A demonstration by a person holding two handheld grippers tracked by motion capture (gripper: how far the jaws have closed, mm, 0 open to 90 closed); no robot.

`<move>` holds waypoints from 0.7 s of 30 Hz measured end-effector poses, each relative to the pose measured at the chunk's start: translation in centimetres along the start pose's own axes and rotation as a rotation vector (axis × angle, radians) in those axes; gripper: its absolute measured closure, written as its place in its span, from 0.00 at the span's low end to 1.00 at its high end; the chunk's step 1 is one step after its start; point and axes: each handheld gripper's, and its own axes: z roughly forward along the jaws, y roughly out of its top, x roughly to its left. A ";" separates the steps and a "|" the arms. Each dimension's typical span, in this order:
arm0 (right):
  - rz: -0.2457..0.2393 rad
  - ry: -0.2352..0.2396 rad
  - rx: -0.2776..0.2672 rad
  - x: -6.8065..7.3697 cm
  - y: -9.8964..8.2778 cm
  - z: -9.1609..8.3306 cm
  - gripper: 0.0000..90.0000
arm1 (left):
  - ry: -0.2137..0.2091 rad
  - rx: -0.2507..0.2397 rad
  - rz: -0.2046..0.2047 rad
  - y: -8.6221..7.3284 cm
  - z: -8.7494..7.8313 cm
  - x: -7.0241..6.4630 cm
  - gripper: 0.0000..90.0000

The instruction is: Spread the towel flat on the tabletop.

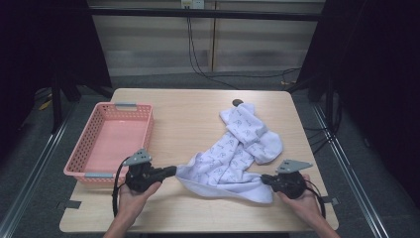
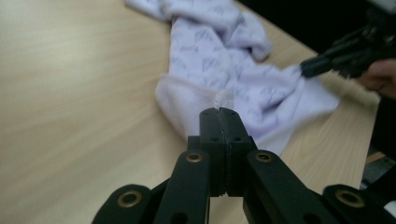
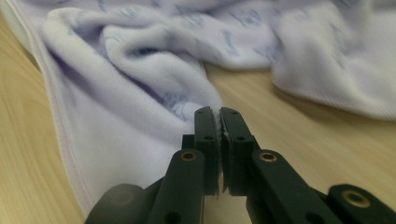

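Both the left gripper (image 1: 171,171) and right gripper (image 1: 263,178) clamp corners of the crumpled white patterned fleece cloth (image 1: 237,148) on the light wooden table (image 1: 188,119).

**A Recording Booth, Not a Living Room**

You work at a pale wooden table (image 1: 198,119) inside what looks like a lab recording rig. Black curtains (image 1: 376,74) hang on both sides of you, metal rails (image 1: 29,178) run along the grey floor, and black cables (image 1: 198,59) trail down the panelled back wall from a socket. Tape marks (image 1: 69,204) dot the table's edge.
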 end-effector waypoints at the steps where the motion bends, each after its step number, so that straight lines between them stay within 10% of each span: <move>1: 0.015 0.001 0.008 -0.4 -0.6 -0.4 0.96 | -0.014 0.025 -0.019 -0.9 -0.2 -0.1 1.00; 6: 0.028 0.006 0.023 -0.1 -2.4 -2.2 0.83 | 0.005 0.085 -0.052 -3.2 -0.9 -0.7 0.92; 10: 0.032 0.018 -0.014 0.5 -2.5 -3.0 0.68 | -0.004 0.051 0.045 -2.5 -1.2 -1.4 0.79; 17: 0.022 0.068 0.006 1.2 -2.7 -2.9 0.67 | -0.006 0.114 0.172 -0.3 2.5 -2.4 0.58; 21: 0.012 0.093 0.058 1.2 -2.7 -1.9 0.58 | 0.014 0.205 0.146 -0.5 5.2 -1.0 0.59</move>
